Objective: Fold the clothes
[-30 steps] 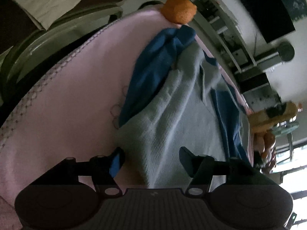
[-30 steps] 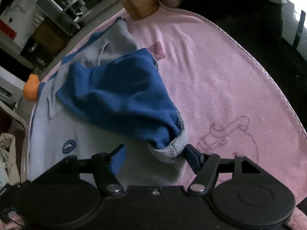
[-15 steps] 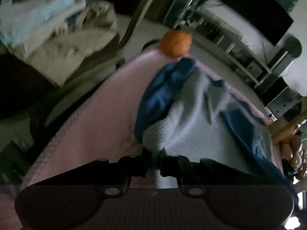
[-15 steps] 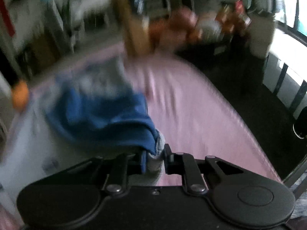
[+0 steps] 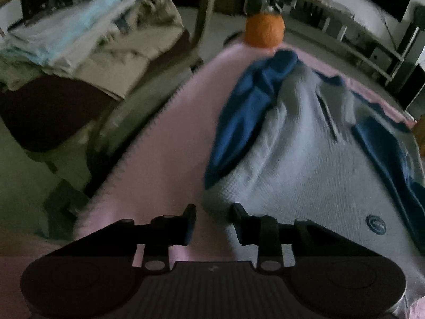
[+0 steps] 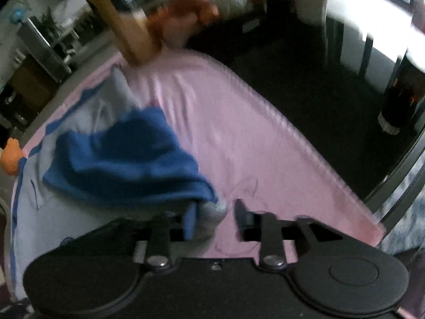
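Observation:
A grey knit top with blue sleeves (image 5: 305, 159) lies on a pink towel (image 5: 164, 138). My left gripper (image 5: 213, 222) is open at the garment's near left corner; the grey hem lies just ahead of the tips and against the right finger. In the right wrist view a blue sleeve (image 6: 119, 159) is folded across the grey body. Its grey cuff (image 6: 213, 210) rests in the gap of my open right gripper (image 6: 215, 218), against the left finger and unclamped. Both views are blurred.
An orange ball (image 5: 264, 29) sits at the towel's far end. A chair with a pile of light clothes (image 5: 79, 45) stands off to the left. A wooden block (image 6: 127, 26) and round orange things (image 6: 199, 5) stand beyond the towel (image 6: 252, 133); a dark cylinder (image 6: 401, 90) stands right.
Half a second ago both grippers were shut on the garment, left on the hem corner, right on the cuff. Both have now opened and the cloth has dropped back to the towel.

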{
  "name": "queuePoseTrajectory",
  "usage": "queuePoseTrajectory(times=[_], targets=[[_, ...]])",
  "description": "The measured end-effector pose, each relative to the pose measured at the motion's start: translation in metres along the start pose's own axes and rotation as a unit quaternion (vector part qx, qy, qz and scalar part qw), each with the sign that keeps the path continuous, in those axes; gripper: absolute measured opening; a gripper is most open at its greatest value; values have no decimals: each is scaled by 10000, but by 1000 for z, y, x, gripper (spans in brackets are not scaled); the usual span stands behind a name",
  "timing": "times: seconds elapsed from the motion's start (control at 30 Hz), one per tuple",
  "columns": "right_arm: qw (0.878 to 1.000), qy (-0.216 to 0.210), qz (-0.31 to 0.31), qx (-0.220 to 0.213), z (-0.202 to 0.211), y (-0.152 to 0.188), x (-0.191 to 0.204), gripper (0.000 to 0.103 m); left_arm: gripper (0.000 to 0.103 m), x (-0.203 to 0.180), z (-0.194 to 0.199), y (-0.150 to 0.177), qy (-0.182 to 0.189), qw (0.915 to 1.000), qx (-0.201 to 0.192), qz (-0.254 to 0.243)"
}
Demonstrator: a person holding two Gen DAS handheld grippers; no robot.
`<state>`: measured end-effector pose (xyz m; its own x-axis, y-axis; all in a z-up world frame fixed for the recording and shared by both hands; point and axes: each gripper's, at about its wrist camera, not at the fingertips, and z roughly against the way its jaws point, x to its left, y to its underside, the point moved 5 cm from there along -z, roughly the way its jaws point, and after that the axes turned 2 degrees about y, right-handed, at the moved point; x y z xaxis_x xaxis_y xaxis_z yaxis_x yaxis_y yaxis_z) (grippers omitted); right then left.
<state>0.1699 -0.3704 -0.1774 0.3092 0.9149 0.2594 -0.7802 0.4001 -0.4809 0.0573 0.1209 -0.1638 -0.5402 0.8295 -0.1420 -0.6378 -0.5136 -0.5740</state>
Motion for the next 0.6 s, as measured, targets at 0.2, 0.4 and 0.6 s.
queuePoseTrajectory(times=[0.2, 0.4, 0.6], targets=[[9892, -1338, -248, -553, 39, -16, 21, 45, 26, -13, 46, -22, 356, 9976, -547, -250], [9739, -1956, 1025, -521, 55, -27, 131, 41, 32, -63, 64, -69, 964, 9875, -842, -924], [9483, -2441, 2024, -169, 28, -20, 243, 25, 31, -85, -25, -62, 664, 9875, -71, -1430]])
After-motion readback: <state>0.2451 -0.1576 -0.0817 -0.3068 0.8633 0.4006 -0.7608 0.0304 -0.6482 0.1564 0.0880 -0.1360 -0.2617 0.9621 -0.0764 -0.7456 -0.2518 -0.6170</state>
